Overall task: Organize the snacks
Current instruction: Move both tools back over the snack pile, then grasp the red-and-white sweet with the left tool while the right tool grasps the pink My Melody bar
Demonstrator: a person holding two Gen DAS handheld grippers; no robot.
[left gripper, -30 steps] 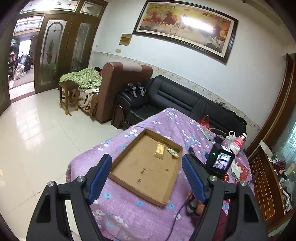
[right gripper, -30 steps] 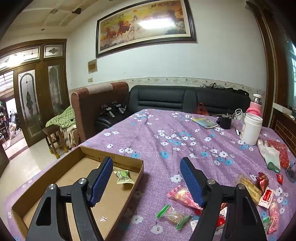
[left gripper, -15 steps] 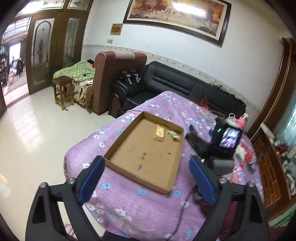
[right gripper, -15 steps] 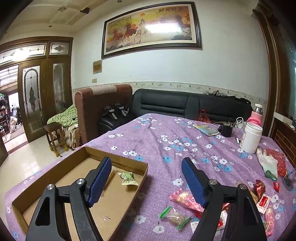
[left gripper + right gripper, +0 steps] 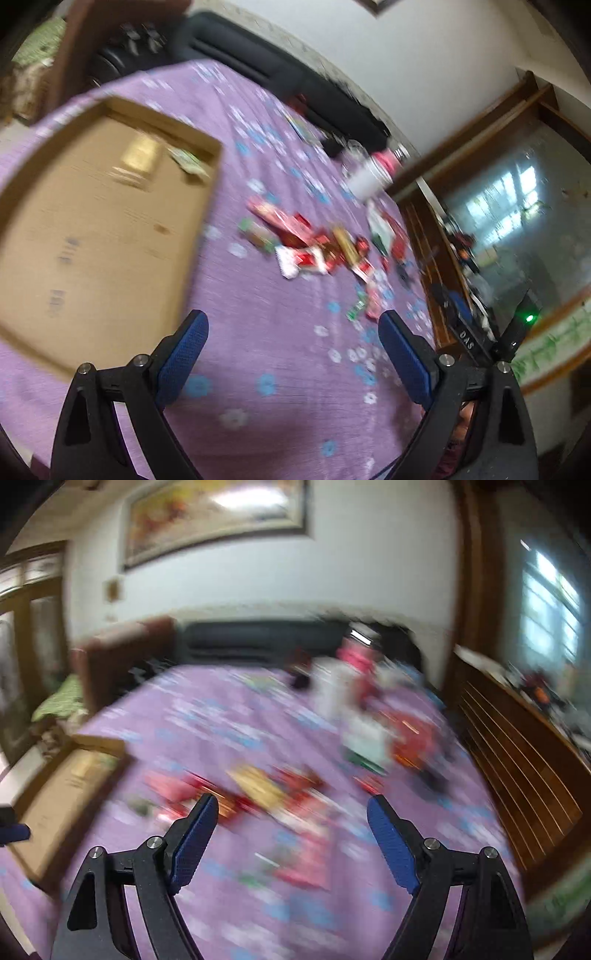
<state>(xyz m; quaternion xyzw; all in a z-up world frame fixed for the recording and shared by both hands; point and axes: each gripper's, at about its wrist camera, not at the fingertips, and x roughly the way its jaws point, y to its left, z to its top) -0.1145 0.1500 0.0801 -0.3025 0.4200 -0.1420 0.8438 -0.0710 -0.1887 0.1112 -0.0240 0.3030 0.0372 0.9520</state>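
Both grippers hang above the purple flowered tablecloth [image 5: 258, 332] with nothing between their blue pads: the left gripper [image 5: 293, 338] has its jaws spread wide, and so does the right gripper [image 5: 291, 819]. Loose snacks [image 5: 314, 247] lie in a scattered heap on the cloth, beside the cardboard tray [image 5: 92, 236], which holds a yellowish packet [image 5: 142, 157] and a green one [image 5: 186, 160] near its far corner. Both views are blurred.

Matt cardboard tray [image 5: 92, 229]; glossy snack wrappers [image 5: 310, 243]
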